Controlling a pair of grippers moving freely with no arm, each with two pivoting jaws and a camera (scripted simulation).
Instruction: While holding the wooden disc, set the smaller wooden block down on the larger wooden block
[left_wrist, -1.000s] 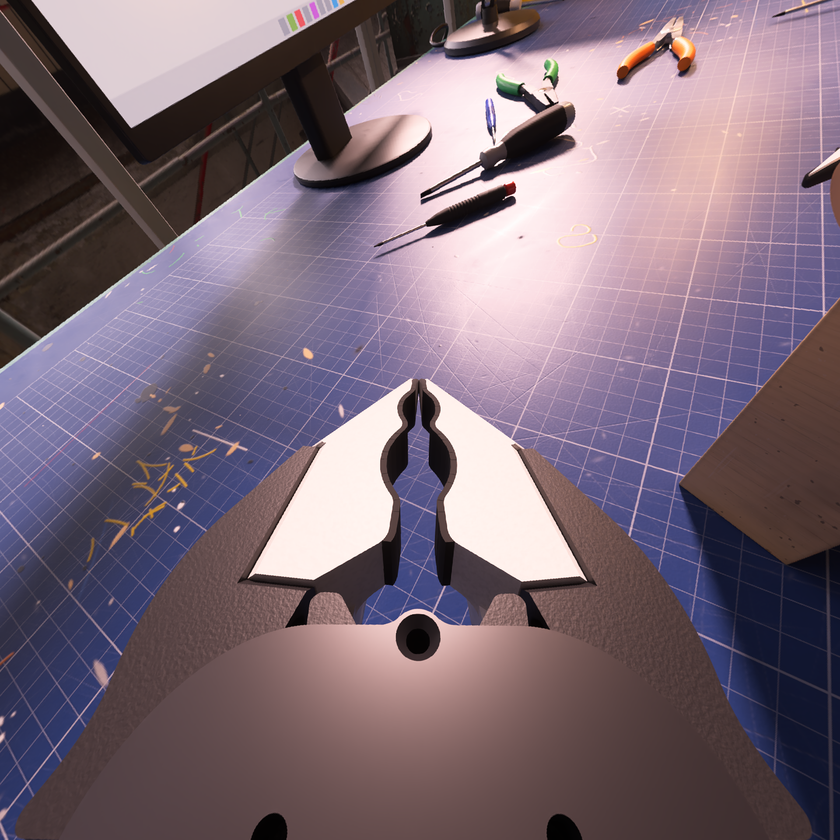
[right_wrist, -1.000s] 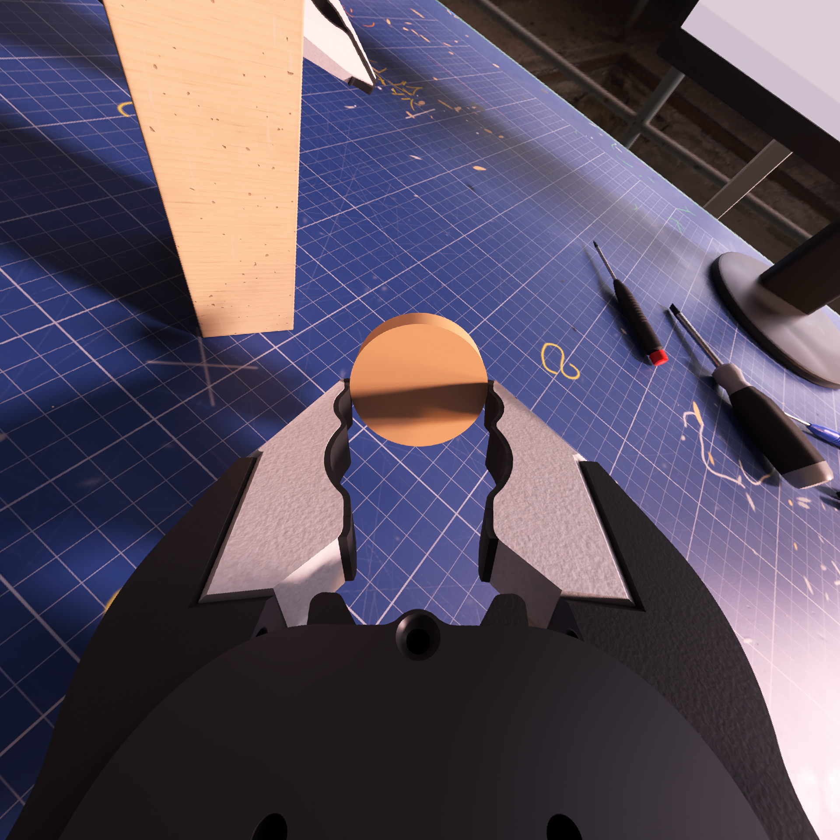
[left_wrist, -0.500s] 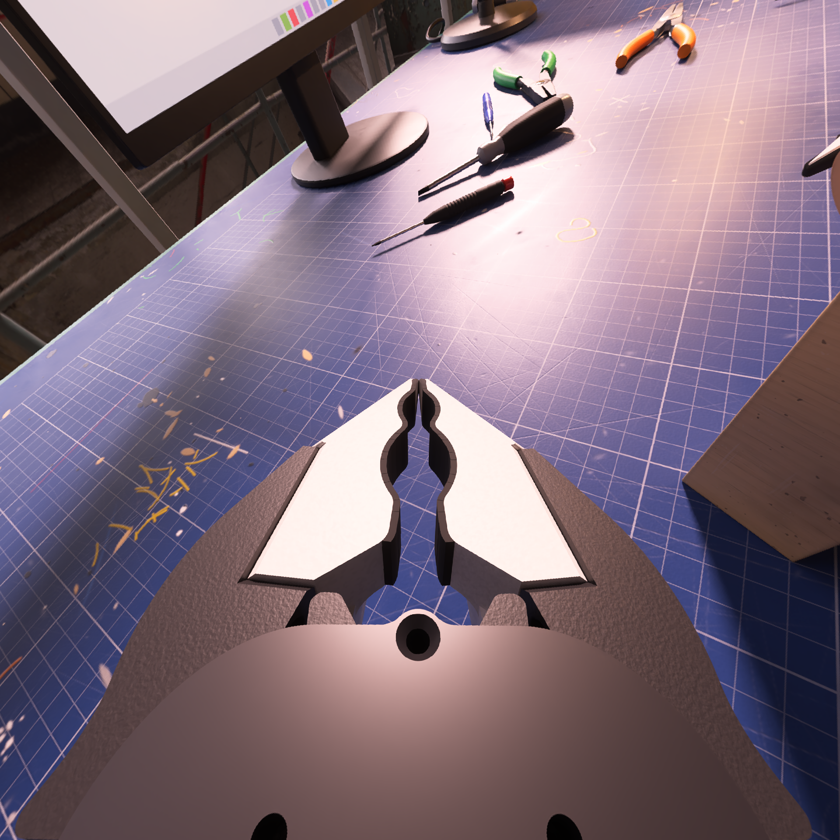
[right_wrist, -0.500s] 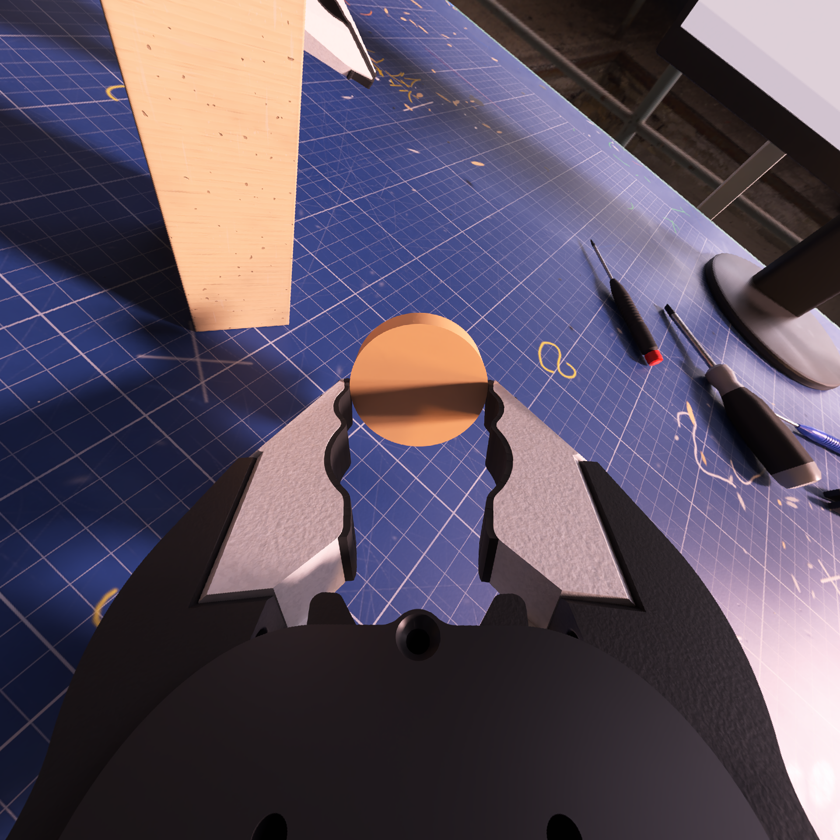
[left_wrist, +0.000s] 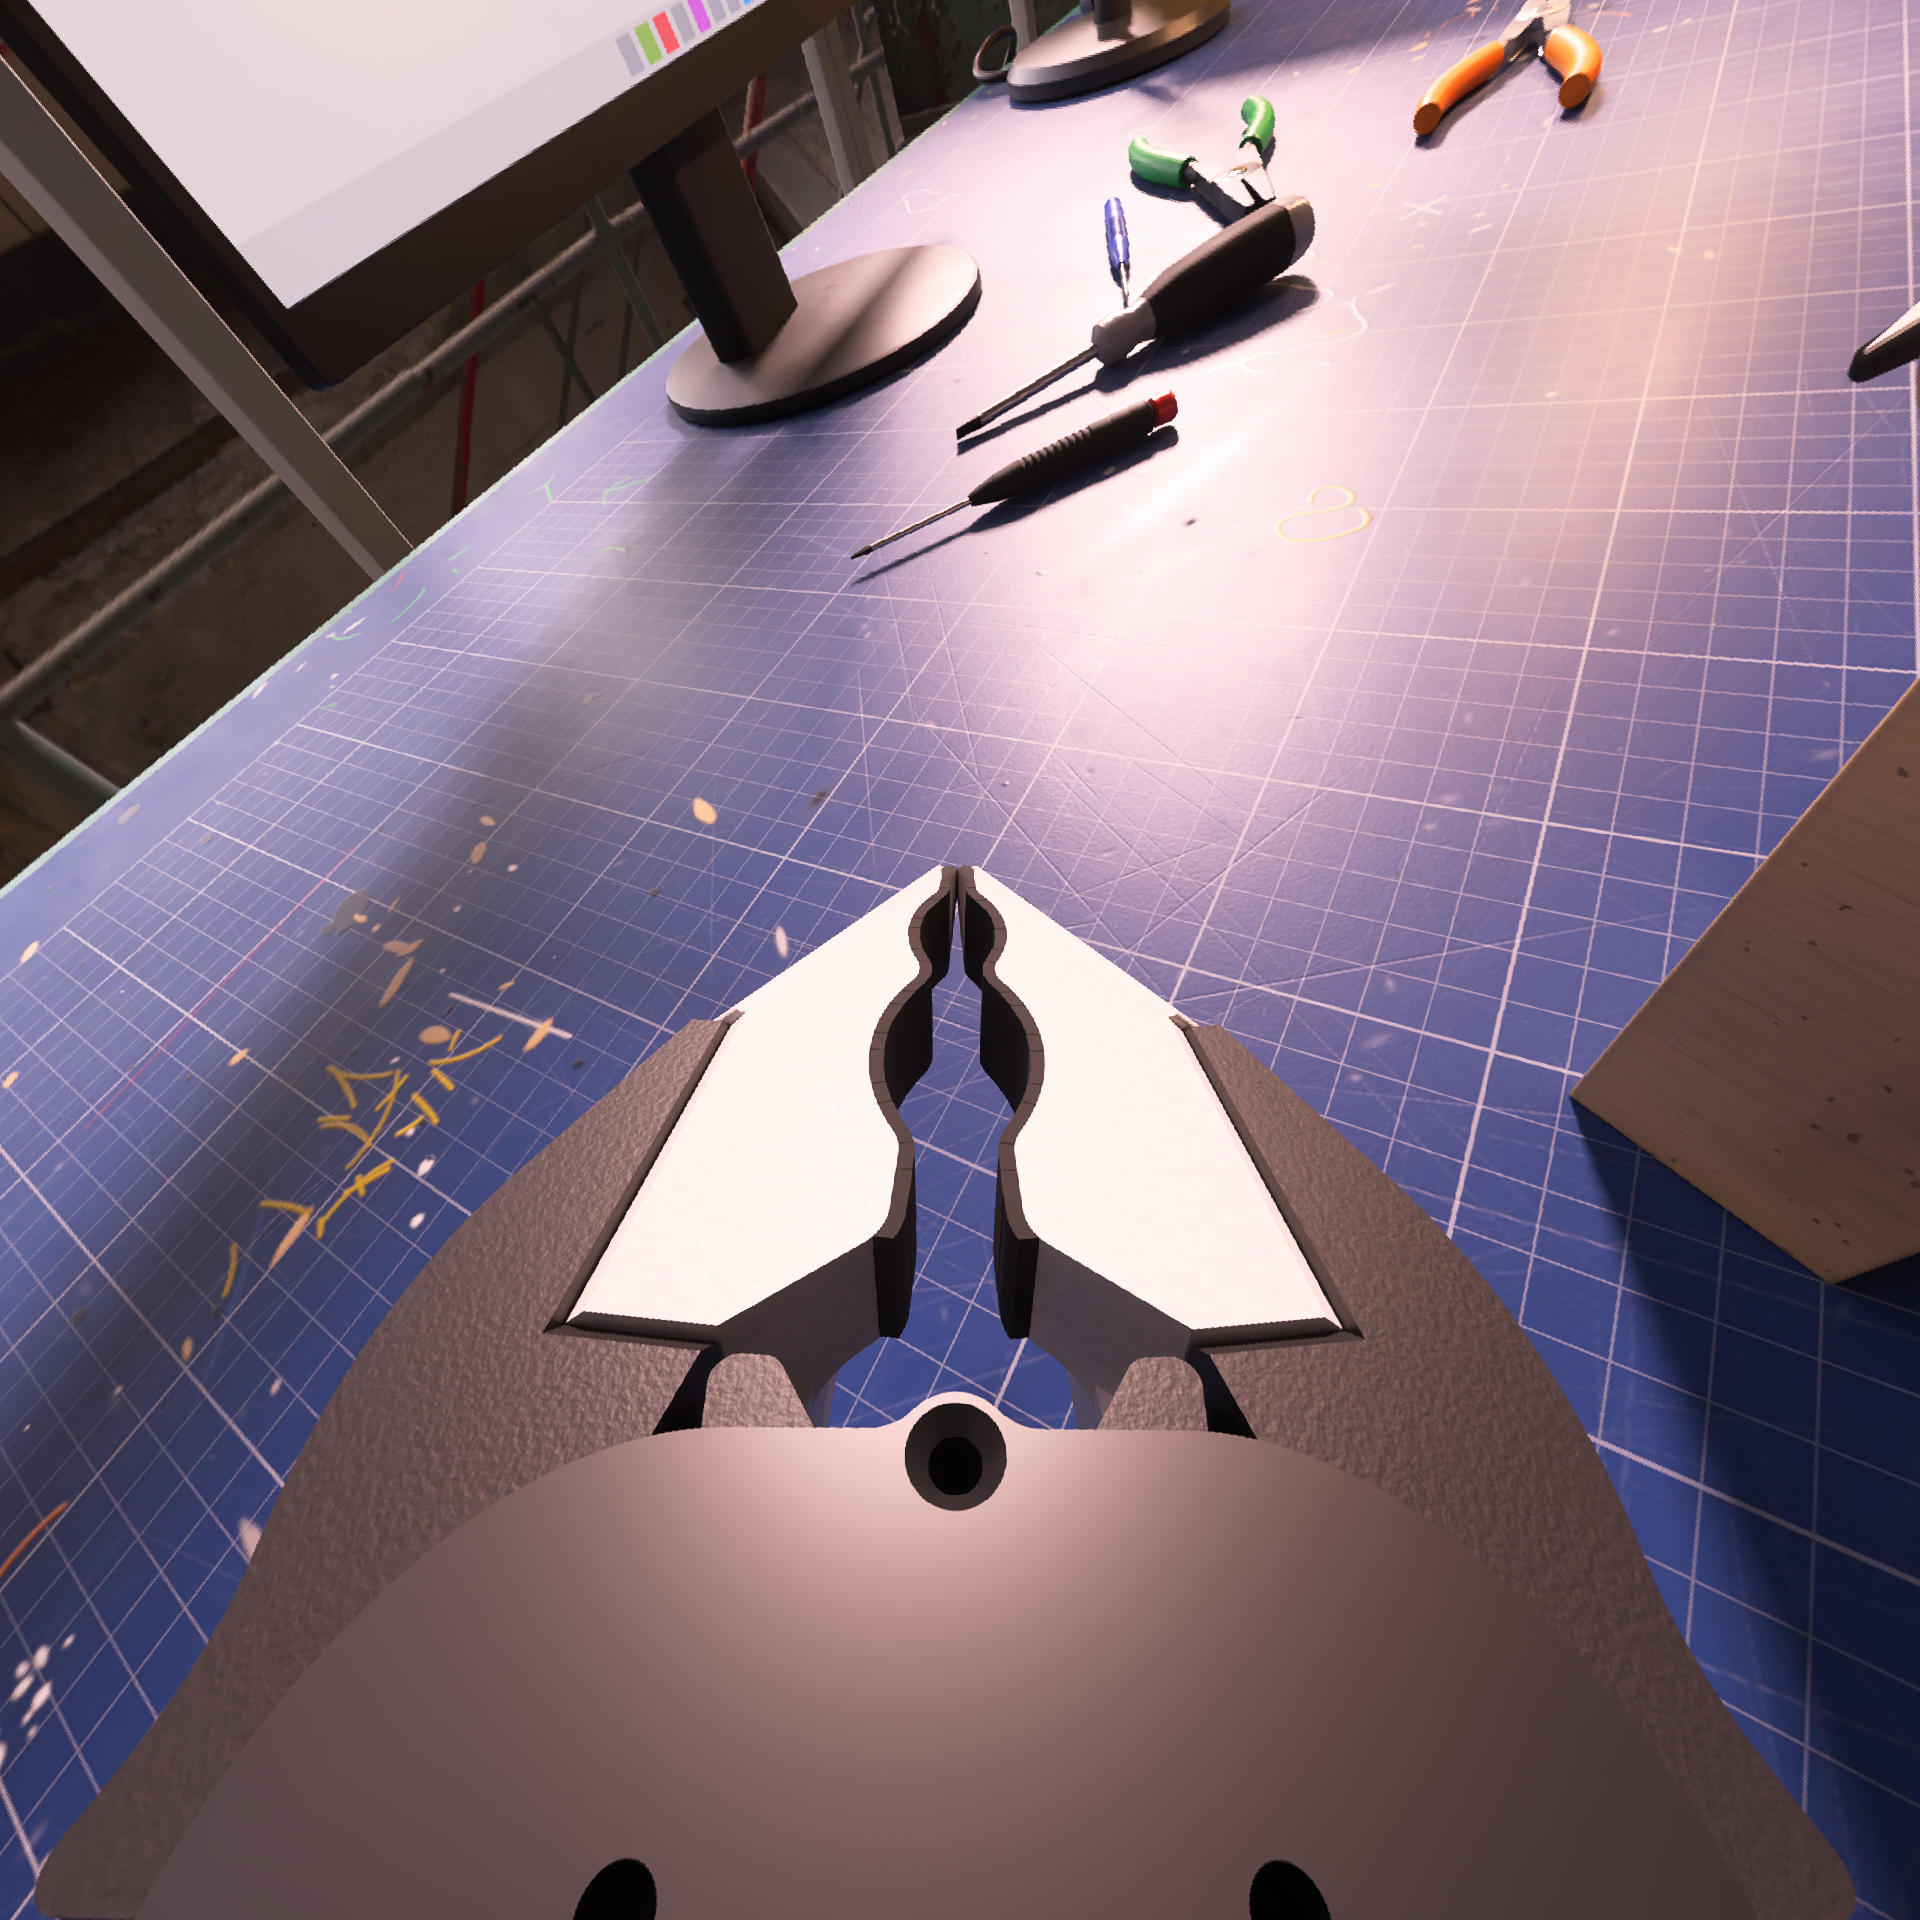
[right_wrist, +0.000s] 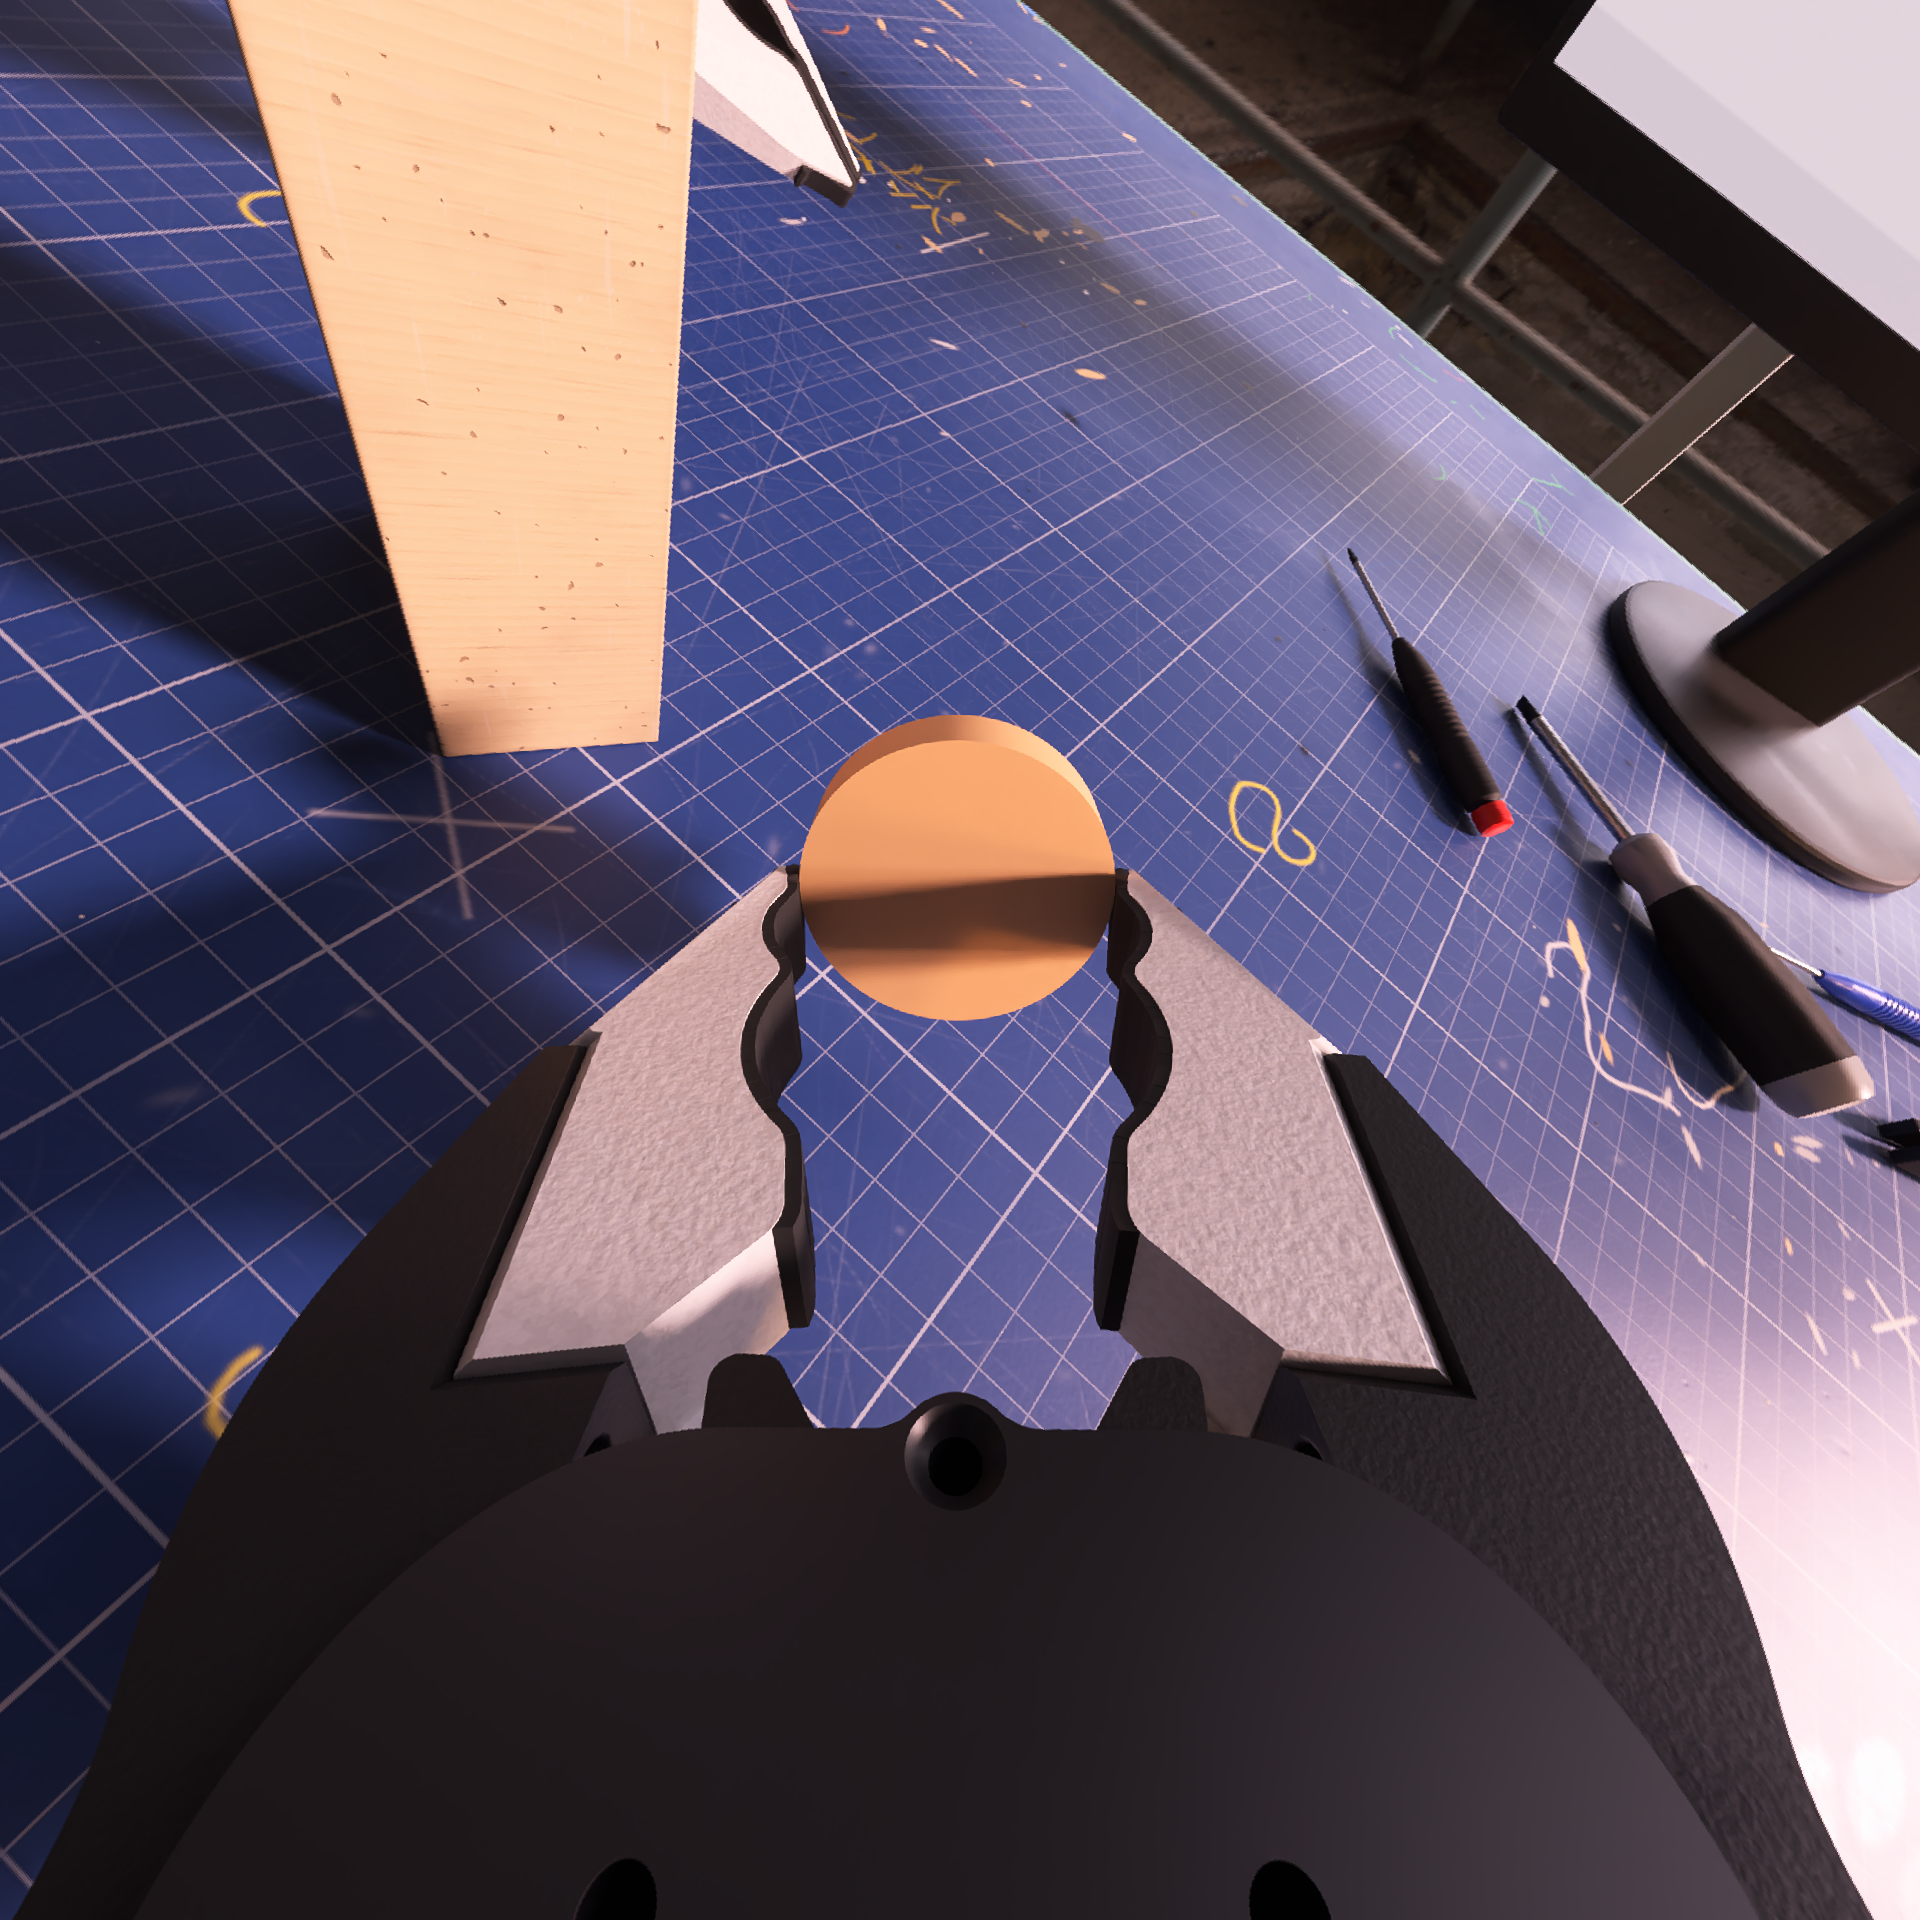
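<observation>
Right gripper (right_wrist: 956, 883) clamps the wooden disc (right_wrist: 956, 868) by its rim at the fingertips, above the mat (right_wrist: 1039, 520). Left gripper (left_wrist: 956, 878) closed, empty. One tall wooden block (right_wrist: 499, 364) stands nearby (smaller block not visible). Judged light, rigid, smooth; grip flat opposite faces.

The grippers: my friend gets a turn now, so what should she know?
Right gripper: shut on the wooden disc, held above the blue mat.
Left gripper: shut and empty, above the mat.
One tall wooden block stands on the mat, ahead and left of the disc; the left wrist view shows it at its right edge. Which block it is I cannot tell; no second block is in view.
Done: the disc is held.
Left: find the smaller block, grip it with the left gripper, and set it on the larger block without dropping the disc.
</observation>
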